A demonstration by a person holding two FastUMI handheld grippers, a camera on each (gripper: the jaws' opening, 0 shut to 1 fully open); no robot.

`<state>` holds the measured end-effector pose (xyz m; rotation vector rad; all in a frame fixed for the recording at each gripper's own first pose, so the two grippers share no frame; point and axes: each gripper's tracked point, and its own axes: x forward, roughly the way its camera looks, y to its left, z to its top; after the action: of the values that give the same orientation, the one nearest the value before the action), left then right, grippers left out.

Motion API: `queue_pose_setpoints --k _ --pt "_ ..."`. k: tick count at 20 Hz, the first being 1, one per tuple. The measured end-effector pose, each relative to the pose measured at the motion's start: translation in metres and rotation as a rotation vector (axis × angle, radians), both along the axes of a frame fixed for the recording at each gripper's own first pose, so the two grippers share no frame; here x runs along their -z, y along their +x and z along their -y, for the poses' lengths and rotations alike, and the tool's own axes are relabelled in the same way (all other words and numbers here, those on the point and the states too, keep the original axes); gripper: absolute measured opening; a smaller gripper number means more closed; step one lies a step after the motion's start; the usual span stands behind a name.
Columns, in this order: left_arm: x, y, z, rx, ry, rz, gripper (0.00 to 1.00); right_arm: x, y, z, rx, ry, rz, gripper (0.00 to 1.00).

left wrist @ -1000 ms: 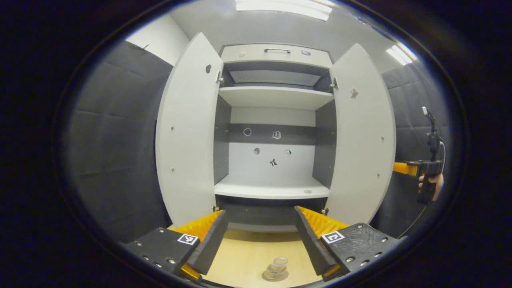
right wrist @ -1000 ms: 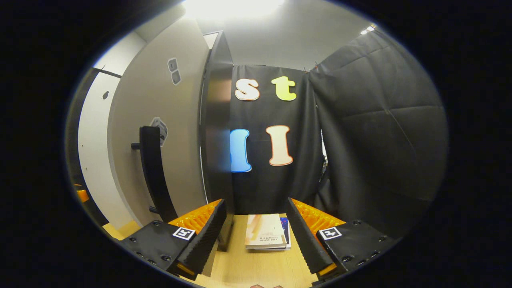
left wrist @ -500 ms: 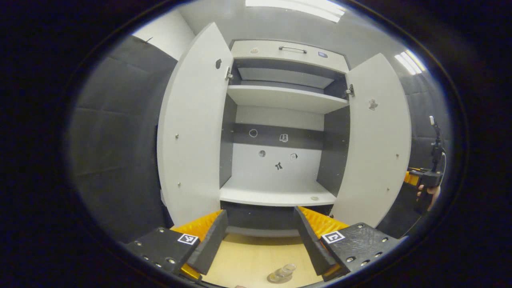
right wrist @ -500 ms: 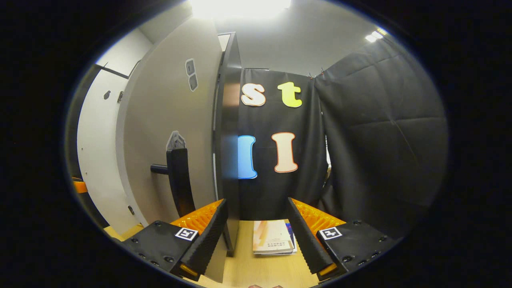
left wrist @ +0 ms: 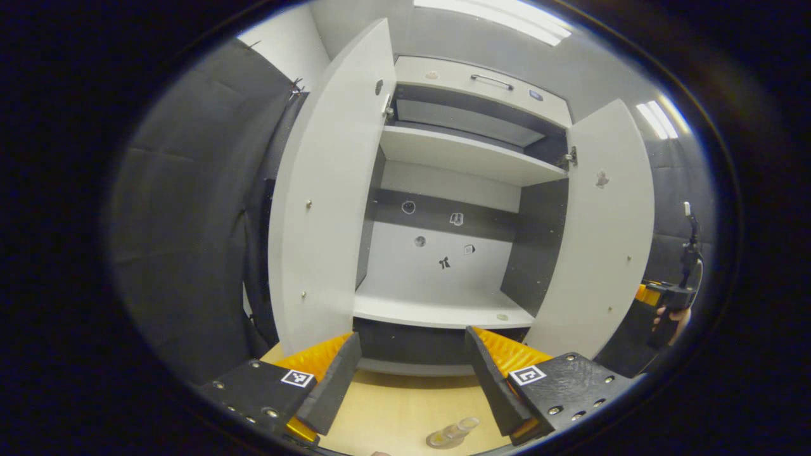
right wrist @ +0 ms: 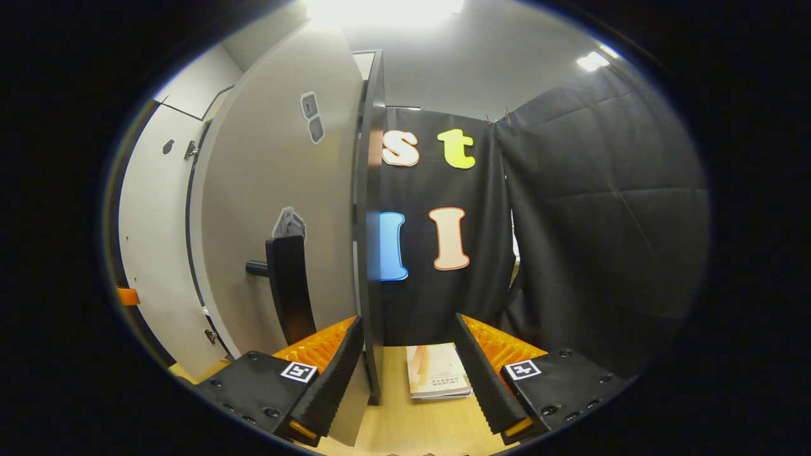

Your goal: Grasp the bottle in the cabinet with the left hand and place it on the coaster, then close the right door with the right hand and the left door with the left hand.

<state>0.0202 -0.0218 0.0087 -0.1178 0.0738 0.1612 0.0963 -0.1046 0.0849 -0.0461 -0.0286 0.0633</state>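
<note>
Wood tabletop [left wrist: 399, 411] w/ cabinet [left wrist: 443, 190], both doors open. Bottle [left wrist: 453, 432] on coaster (bottom edge). Left gripper [left wrist: 408, 373] spread, empty; right gripper [right wrist: 405, 373] spread beside right door [right wrist: 285, 190].

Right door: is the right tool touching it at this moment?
Cannot tell. In the right gripper view the right door has its edge running down between the open right tool fingers; one overlaps the door, with neither contact nor gap plain.
</note>
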Motion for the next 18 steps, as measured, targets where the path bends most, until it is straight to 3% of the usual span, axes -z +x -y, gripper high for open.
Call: queue_pose_setpoints --k 2,3,4,6,8,9,11,12,13,15,17,18 --pt "0.0 -0.003 -0.007 -0.003 0.005 0.0 0.95 0.0 -0.001 -0.014 -0.008 0.003 0.006 0.92" --pt "0.001 -0.005 -0.009 -0.005 0.011 0.0 1.0 0.0 -0.001 -0.02 -0.011 0.012 0.011 0.92" --pt "0.001 -0.007 -0.013 -0.009 0.018 -0.001 0.95 0.001 -0.002 -0.026 -0.012 0.02 0.012 0.92" --pt "0.002 -0.011 -0.018 -0.015 0.036 -0.006 1.0 0.001 -0.002 -0.041 -0.022 0.021 0.022 0.92" --pt "0.005 -0.015 -0.021 -0.013 0.037 -0.008 1.0 0.001 -0.001 -0.055 -0.033 0.02 0.025 0.92" --pt "0.005 -0.017 -0.022 -0.01 0.034 -0.012 0.95 0.001 0.001 -0.063 -0.038 0.02 0.026 0.92" --pt "0.006 -0.021 -0.025 -0.014 0.045 -0.018 1.0 0.001 0.004 -0.079 -0.046 0.026 0.018 0.92" --pt "0.006 -0.025 -0.028 -0.023 0.057 -0.016 0.95 0.003 0.006 -0.089 -0.052 0.027 0.014 0.92" --pt "0.006 -0.027 -0.031 -0.032 0.065 -0.017 0.95 0.003 0.009 -0.101 -0.058 0.031 0.008 0.86" --pt "0.008 -0.031 -0.036 -0.041 0.063 -0.019 1.0 0.004 0.018 -0.126 -0.081 0.042 -0.003 0.92" --pt "0.006 -0.039 -0.042 -0.056 0.053 -0.012 0.95 0.004 0.021 -0.147 -0.114 0.064 -0.009 0.9" --pt "0.007 -0.043 -0.046 -0.063 0.046 -0.009 0.95 0.004 0.02 -0.153 -0.123 0.069 -0.008 0.95"
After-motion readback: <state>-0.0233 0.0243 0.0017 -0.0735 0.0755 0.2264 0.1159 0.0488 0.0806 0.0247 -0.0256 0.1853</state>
